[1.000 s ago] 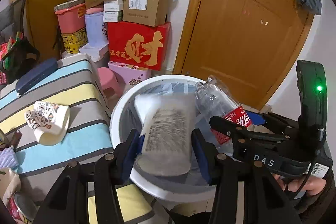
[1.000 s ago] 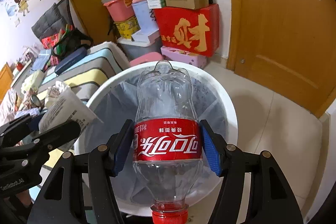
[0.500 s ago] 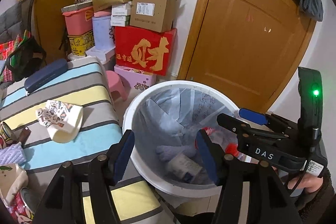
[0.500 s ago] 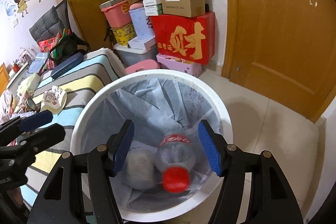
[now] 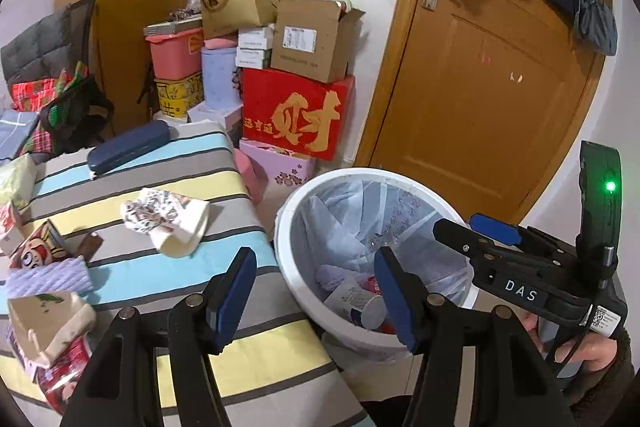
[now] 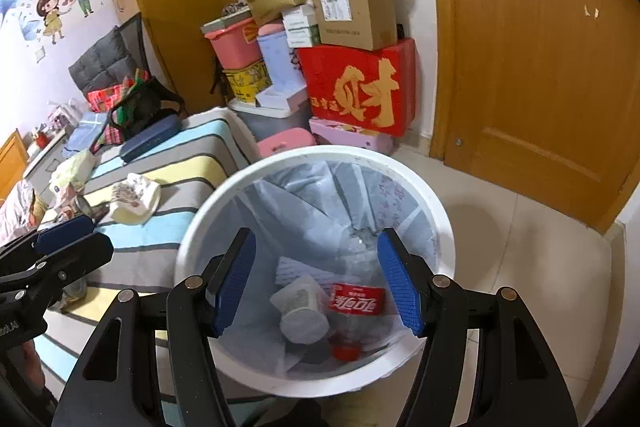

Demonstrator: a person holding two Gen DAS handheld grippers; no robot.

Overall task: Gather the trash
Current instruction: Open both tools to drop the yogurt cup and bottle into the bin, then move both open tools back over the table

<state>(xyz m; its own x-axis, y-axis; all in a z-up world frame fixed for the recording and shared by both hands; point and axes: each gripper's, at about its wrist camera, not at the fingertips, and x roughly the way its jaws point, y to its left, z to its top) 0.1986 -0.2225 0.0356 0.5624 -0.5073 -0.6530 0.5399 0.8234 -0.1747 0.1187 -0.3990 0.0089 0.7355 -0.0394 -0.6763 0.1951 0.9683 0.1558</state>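
A white bin (image 6: 192,235) with a pale liner stands beside the striped table (image 5: 120,195). Inside it lie a clear cola bottle with a red label (image 6: 358,301) and a white printed packet (image 6: 300,307); the packet (image 5: 356,301) also shows in the left wrist view. My right gripper (image 6: 316,267) hangs open over the bin with nothing between its fingers. My left gripper (image 5: 314,279) is open and empty over the bin's near left rim (image 5: 288,227) and the table edge. A crumpled patterned paper cup (image 5: 168,223) lies on the table. Each gripper appears in the other's view: right gripper (image 5: 456,225), left gripper (image 6: 100,235).
Wrappers and a cup clutter the table's left end (image 5: 44,311), and a dark blue case (image 5: 128,147) lies at its far side. Stacked boxes with a red box (image 5: 296,115) and a pink stool (image 6: 286,141) stand behind the bin. A wooden door (image 5: 480,107) is at right.
The bottle and the packet have left the jaws and dropped into the bin. My left gripper has shifted left and up, towards the table; the right has barely moved.
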